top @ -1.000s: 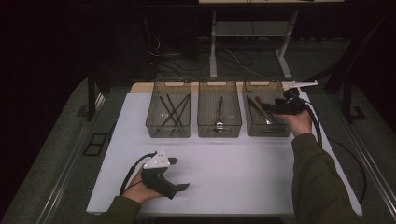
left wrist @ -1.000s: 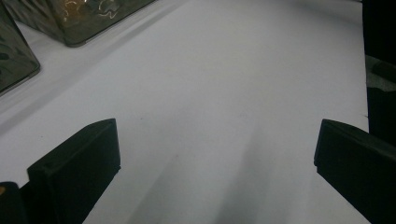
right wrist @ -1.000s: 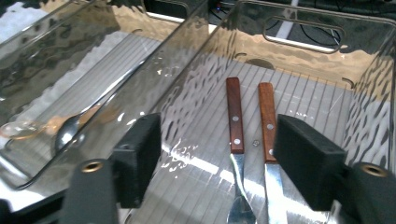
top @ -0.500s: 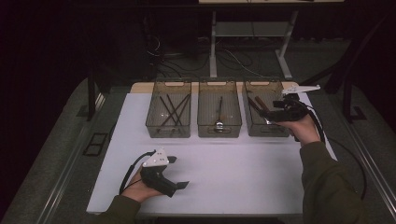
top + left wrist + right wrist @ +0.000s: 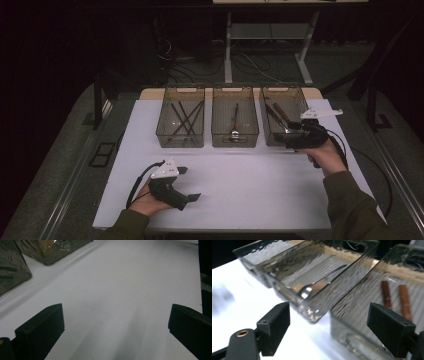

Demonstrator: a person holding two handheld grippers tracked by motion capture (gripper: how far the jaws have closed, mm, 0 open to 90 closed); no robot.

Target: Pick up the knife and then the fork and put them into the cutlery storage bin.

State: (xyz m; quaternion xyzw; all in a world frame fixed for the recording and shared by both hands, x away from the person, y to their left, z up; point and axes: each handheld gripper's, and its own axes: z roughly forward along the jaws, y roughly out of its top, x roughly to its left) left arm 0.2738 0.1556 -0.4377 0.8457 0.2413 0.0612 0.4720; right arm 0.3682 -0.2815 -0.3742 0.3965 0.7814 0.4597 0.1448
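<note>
Near edge of the white table sheet (image 5: 250, 190), I have the left gripper (image 5: 187, 184) resting low in the person's left hand (image 5: 150, 202), jaws pointing toward the table's right side. Its jaws stand wide with bare sheet between them, nothing held.

Further out on the right, the right gripper (image 5: 286, 136) sits in the person's right hand (image 5: 327, 155), at the near right corner of the right-hand clear plastic bin (image 5: 280, 95). Its jaws have just been opening and now stand wide apart, nothing between the pads; through the gap in the right gripper view I see the bin walls.

That right-hand bin holds two brown-handled utensils (image 5: 397, 298), lying flat on the ribbed floor, side by side, apart from the jaws.

The middle clear plastic bin (image 5: 235, 90), just beside it, holds one metal spoon (image 5: 308, 291), bowl toward the near wall.

The left clear plastic bin (image 5: 182, 90) holds several dark thin sticks (image 5: 184, 117), crossed. I can't tell what they are.

All three bins stand in a row at the sheet's far edge.
</note>
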